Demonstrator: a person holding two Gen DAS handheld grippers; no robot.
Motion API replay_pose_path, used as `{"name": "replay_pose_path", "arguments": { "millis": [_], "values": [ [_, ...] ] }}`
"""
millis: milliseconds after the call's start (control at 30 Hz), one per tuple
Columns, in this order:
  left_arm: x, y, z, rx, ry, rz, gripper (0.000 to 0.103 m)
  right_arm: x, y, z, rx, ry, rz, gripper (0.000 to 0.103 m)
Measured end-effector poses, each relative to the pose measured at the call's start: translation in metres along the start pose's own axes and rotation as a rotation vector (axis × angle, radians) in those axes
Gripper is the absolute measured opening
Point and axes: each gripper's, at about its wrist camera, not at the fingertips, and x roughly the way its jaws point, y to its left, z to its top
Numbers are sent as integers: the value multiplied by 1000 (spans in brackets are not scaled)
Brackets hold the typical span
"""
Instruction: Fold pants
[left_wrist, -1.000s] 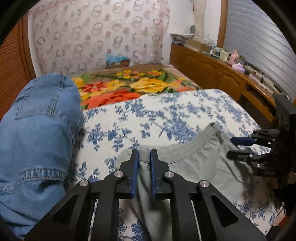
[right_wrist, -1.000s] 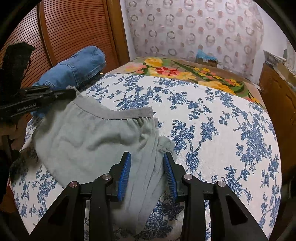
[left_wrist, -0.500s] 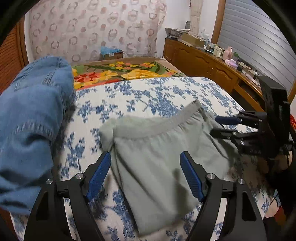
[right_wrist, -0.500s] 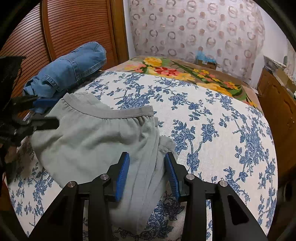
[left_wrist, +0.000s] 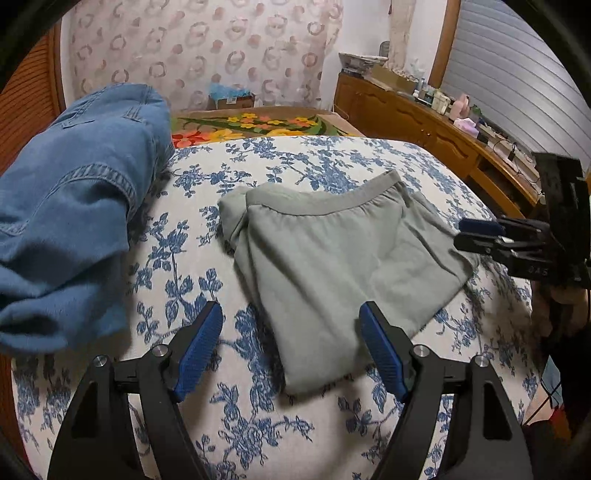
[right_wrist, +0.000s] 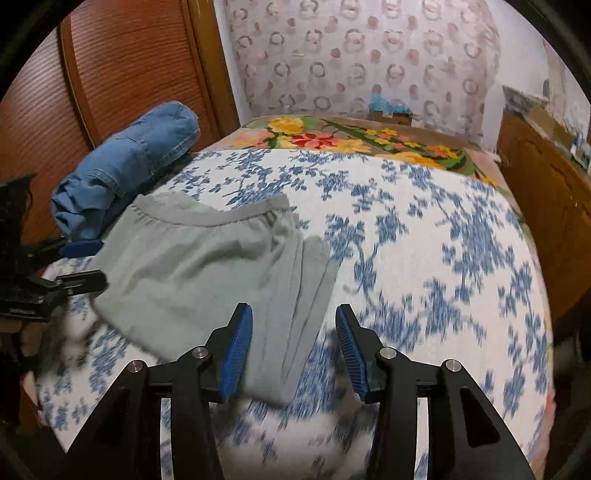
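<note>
the grey pants (left_wrist: 340, 266) lie folded on the flowered bedspread (left_wrist: 332, 158). the left gripper (left_wrist: 291, 350) is spread wide with the near corner between its fingers, untouched. the right gripper (right_wrist: 293, 347), jaws just widening, straddles the other edge without pinching.
</note>
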Motion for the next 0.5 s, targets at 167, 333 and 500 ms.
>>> {"name": "replay_pose_path", "arguments": {
  "millis": [167, 333, 500],
  "values": [
    [-2, -2, -5, 6, -2, -2, 77, -7, 5, -13, 3, 26, 34, 49],
    [-1, -5, -9, 12, 3, -5, 71, -7, 5, -16, 16, 33, 44, 49],
    [1, -4, -13, 3, 16, -24, 48, -3, 10, -14, 7, 29, 28, 45]
  ]
}}
